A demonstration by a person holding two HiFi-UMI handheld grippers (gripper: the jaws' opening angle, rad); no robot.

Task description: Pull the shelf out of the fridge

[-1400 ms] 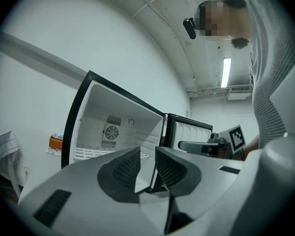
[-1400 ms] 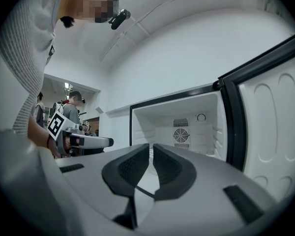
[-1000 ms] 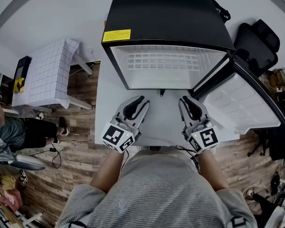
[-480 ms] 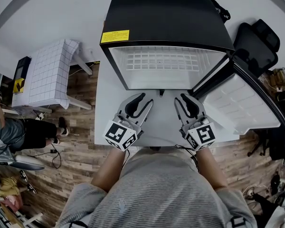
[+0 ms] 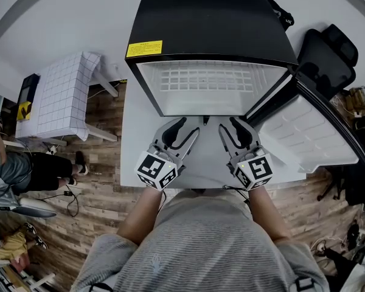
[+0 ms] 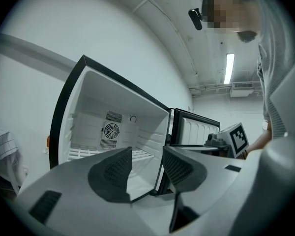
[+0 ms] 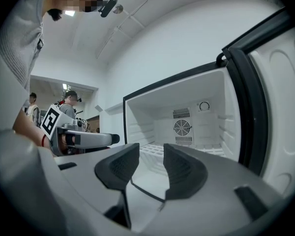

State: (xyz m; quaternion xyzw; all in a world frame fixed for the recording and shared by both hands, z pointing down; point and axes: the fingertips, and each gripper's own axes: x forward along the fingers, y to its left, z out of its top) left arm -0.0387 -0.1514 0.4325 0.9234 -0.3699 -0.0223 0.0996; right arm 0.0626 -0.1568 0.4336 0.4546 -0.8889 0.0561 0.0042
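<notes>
Both pairs of jaws have just been opening, and the two grippers have drawn slightly closer together in front of the fridge; nothing else has shifted. The left gripper (image 5: 190,126) (image 6: 147,152) stands well apart at the tips with only air between them. The right gripper (image 5: 229,124) (image 7: 151,149) is spread much the same and holds nothing either. Both hang over the white table (image 5: 134,132), just short of the black mini fridge (image 5: 213,23), whose door (image 5: 310,132) is swung wide to the right.

The white wire shelf (image 5: 207,79) (image 6: 86,153) (image 7: 214,151) sits fully inside the cavity, touched by neither gripper. In both gripper views the jaws cover part of its front edge, and where it meets the side walls is hard to make out. A round fan grille (image 6: 110,130) (image 7: 182,127) shows on the back wall. The yellow label (image 5: 143,48) on the fridge's top corner carries print too small to read. Each gripper's marker cube (image 5: 157,170) shows a black-and-white square pattern, no words.
</notes>
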